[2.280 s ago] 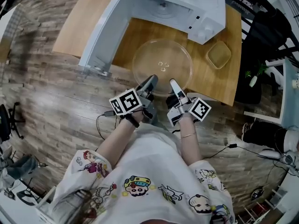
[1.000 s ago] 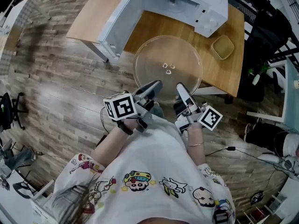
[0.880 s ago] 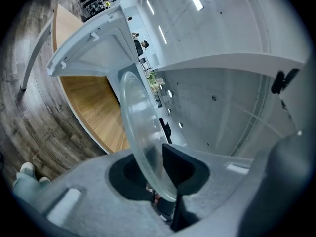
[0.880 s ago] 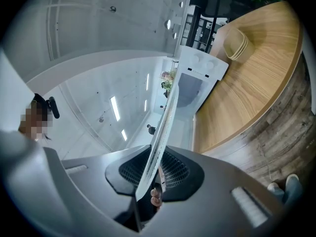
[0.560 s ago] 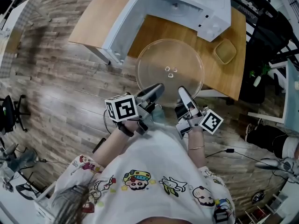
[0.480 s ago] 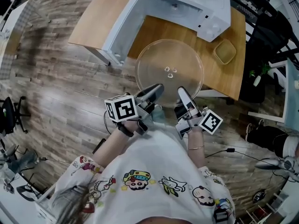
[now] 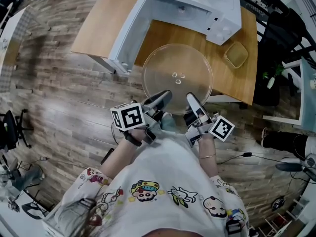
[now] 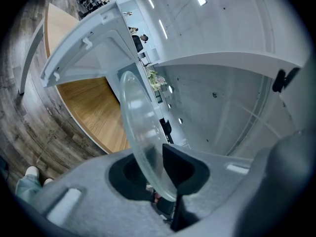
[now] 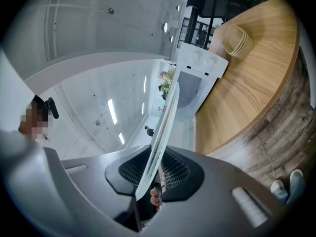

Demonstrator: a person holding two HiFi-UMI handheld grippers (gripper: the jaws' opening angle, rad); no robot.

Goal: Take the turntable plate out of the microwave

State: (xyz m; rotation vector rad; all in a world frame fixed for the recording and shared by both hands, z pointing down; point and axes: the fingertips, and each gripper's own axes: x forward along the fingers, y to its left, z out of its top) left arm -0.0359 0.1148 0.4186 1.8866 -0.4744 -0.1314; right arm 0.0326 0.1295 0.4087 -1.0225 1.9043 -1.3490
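Glass plate [image 7: 177,78] is already out of the microwave [image 7: 197,9]. I've got it held roughly flat over the table [image 7: 98,23], in front of the open door [image 7: 129,33].

Handling, my read: rigid, fairly heavy for its thickness, slick and breakable, so no sudden tilts. The raised rim is the only sensible place to grab, w/ two grips spread apart on the near edge so it can't pivot.

That's what I have now. Left gripper [image 7: 162,95] is clamped on the near-left rim. In the left gripper view the plate [image 8: 140,132] runs edge-on between the pads, pinched. Right gripper [image 7: 190,98] is clamped on the near-right rim, and the plate [image 9: 160,137] shows edge-on between its pads too.

Pose: both arms reach fwd from my body, grippers about level, side by side and angled slightly toward each other.
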